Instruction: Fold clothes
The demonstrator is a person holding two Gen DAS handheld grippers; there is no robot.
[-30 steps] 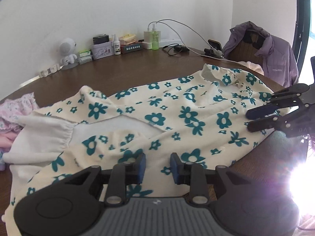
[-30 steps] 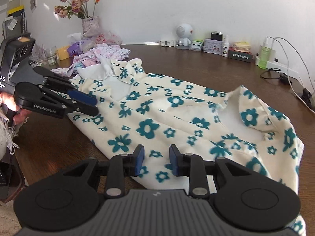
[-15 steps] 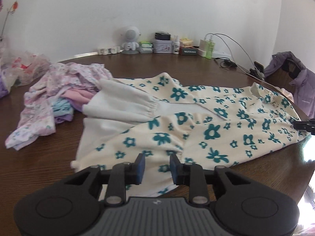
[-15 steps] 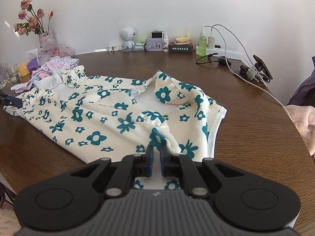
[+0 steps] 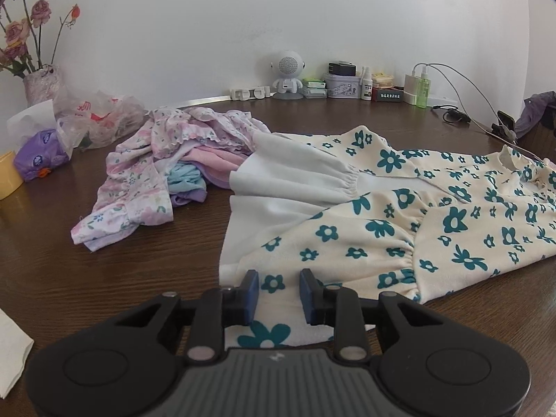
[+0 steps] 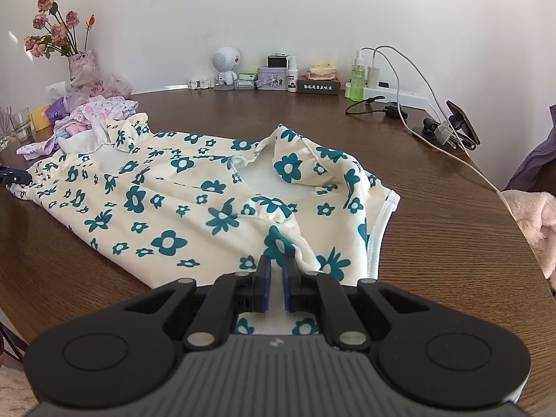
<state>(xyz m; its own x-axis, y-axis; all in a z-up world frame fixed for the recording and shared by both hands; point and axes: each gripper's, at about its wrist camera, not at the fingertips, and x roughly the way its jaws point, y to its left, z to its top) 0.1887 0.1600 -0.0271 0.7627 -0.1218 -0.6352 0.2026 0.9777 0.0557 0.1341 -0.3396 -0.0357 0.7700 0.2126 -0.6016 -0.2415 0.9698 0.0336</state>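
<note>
the cream dress with teal flowers (image 6: 194, 194) lies spread along the near edge of the brown table (image 6: 434, 243). my right gripper (image 6: 274, 286) is pinched tight on a raised fold of its fabric. my left gripper (image 5: 279, 293) is closing, its 2 pads straddling the dress hem without pressing. a pile of pastel clothes (image 5: 166, 170) sits near the table's left edge.
</note>
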